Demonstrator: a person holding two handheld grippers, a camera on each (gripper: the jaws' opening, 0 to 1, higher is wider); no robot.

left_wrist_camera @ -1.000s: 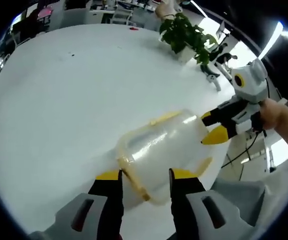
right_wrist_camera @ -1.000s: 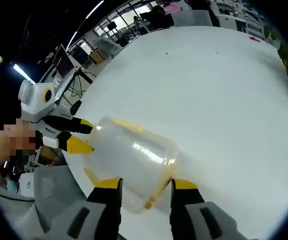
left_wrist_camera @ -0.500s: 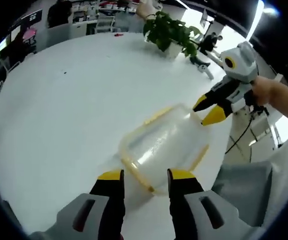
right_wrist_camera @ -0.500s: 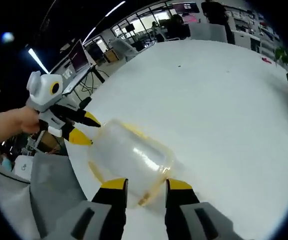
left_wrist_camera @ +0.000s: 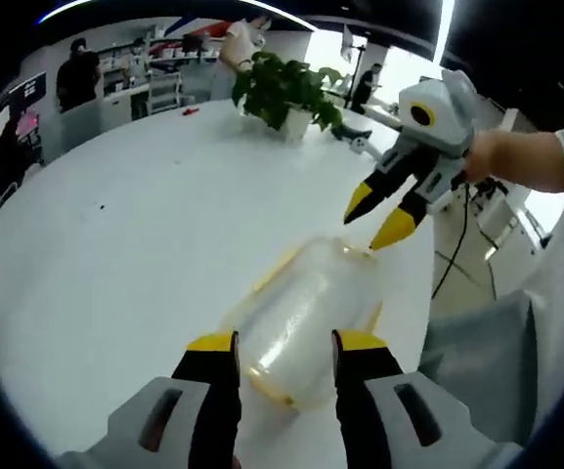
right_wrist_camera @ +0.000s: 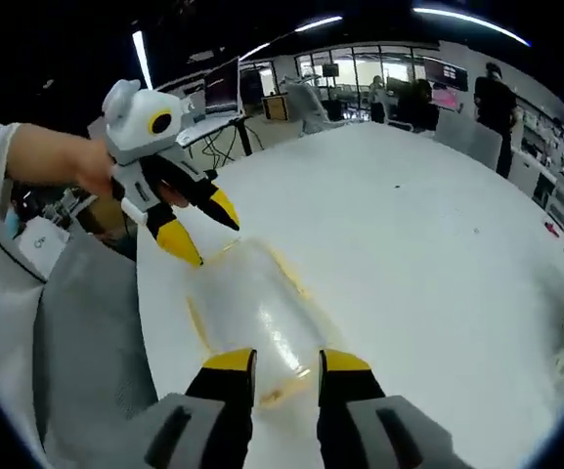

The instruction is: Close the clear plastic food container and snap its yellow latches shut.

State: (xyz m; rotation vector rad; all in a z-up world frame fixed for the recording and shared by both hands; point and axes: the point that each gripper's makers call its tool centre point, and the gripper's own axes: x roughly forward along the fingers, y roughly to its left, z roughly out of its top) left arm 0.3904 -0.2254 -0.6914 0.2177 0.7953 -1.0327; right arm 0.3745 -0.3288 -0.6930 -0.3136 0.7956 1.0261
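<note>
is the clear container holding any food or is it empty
Empty: the white table shows straight through the clear container. Nothing sits inside it.

Clear plastic food container (left_wrist_camera: 301, 327) with yellow latches (left_wrist_camera: 267, 283), lid down on white table near its edge.

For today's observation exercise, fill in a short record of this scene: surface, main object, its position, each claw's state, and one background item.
surface: white table
main object: clear container with yellow trim
position: lying on the table near its edge
left claw: open, jaws on either side of the container's near end
right claw: open, at the container's opposite end
background item: potted plant
</note>
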